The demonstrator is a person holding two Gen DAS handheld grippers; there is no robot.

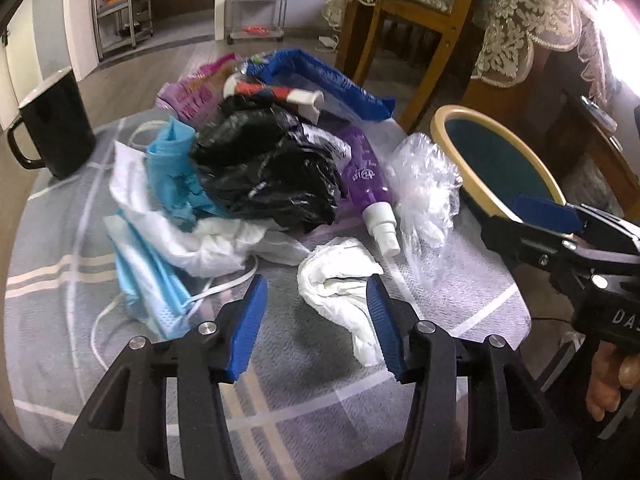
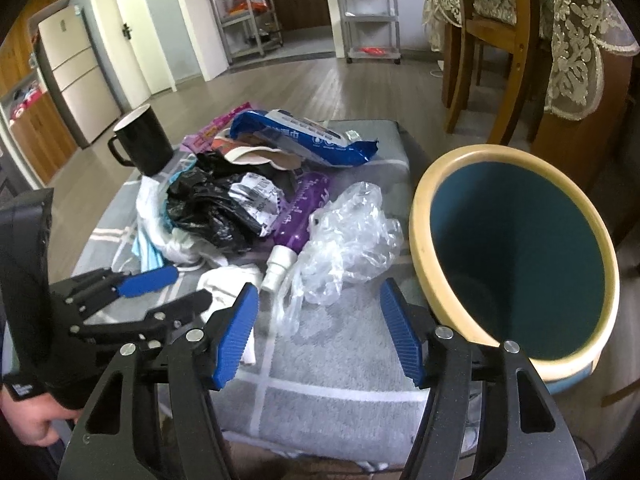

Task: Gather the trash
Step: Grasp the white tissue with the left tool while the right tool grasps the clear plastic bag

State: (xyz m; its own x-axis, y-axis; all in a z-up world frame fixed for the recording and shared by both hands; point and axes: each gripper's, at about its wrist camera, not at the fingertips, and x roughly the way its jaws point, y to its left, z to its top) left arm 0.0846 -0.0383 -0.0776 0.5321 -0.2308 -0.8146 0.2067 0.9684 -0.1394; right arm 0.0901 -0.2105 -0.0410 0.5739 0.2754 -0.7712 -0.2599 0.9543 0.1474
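A heap of trash lies on a grey checked cloth [image 1: 304,396]: a black plastic bag [image 1: 264,172], a purple spray bottle [image 1: 366,168], a clear plastic bag [image 2: 344,236], a crumpled white tissue [image 1: 340,280], a blue face mask [image 1: 148,280] and a blue wrapper [image 2: 312,136]. My left gripper [image 1: 318,286] is open just above the cloth, with the tissue lying against its right finger and the pads not pressing it. My right gripper [image 2: 319,286] is open just short of the clear bag, nothing between its fingers. A round bin [image 2: 424,200], cream rim and teal inside, stands to the right.
A black mug [image 1: 56,120] stands at the cloth's far left corner. Wooden chairs [image 2: 496,48] and a table under a lace cover [image 2: 580,40] rise behind the bin. Bare wooden floor [image 2: 320,84] and metal shelves [image 2: 244,12] lie beyond.
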